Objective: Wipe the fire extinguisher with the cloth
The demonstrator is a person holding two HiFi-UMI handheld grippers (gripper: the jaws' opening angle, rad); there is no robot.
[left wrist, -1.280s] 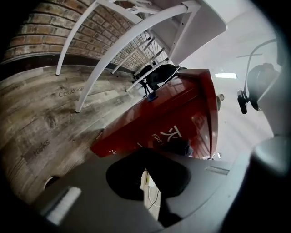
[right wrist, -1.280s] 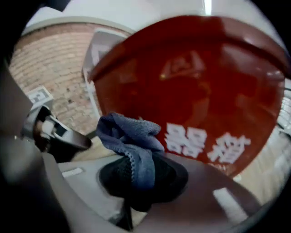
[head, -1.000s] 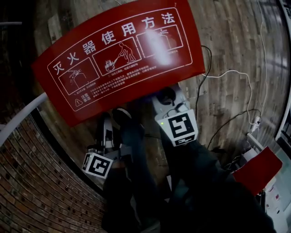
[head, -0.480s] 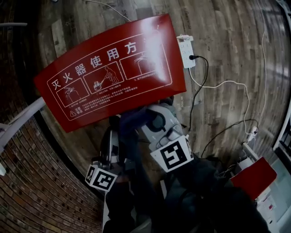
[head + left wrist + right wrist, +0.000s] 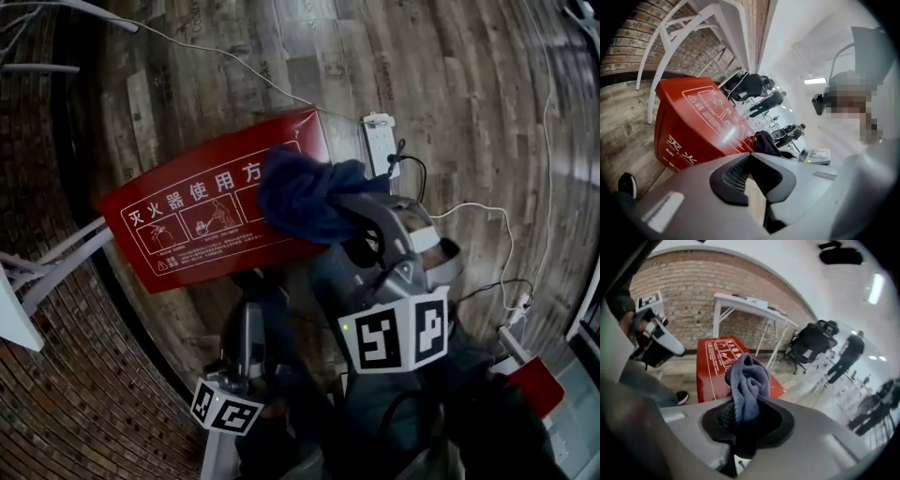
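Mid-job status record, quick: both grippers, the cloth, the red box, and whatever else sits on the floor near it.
right gripper: shut on the blue cloth, which bunches out past the jaws
left gripper: shut, nothing between the jaws
cloth and box: cloth overlaps the box's right end in the head view; contact cannot be told
red box: on the wood floor, printed instruction face up
nearby: white power strip by the box's far corner; white table legs at left

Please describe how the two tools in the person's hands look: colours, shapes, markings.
The left tool and the right tool have smooth grey shells with black ribbed pads. Each bears a white cube with black square markers; the right cube shows a small green light. The sleeves look dark.
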